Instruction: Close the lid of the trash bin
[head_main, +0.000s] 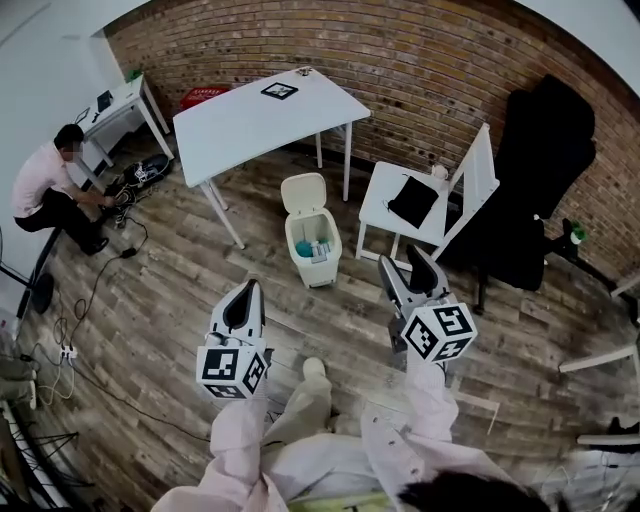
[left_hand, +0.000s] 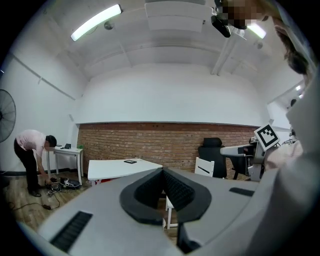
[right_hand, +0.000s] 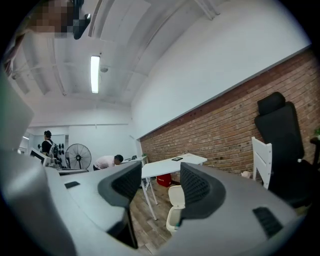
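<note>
On the floor by the bench (head_main: 255, 118): bin (head_main: 322, 272) stands open between bench and chair (head_main: 375, 200), well apart from both tools.
Lid (head_main: 303, 192): upright at the bin's far side. Probably best reached over its top edge, then drawn toward the person and down, gently, so the bin, which looks light, does not tip.
Right tool (right_hand: 160, 171): held level, spread, nothing in it; the bin shows beyond the gap.
Left tool (left_hand: 161, 173): level, pressed together, empty; its blunt tip looks fit for nudging.
</note>
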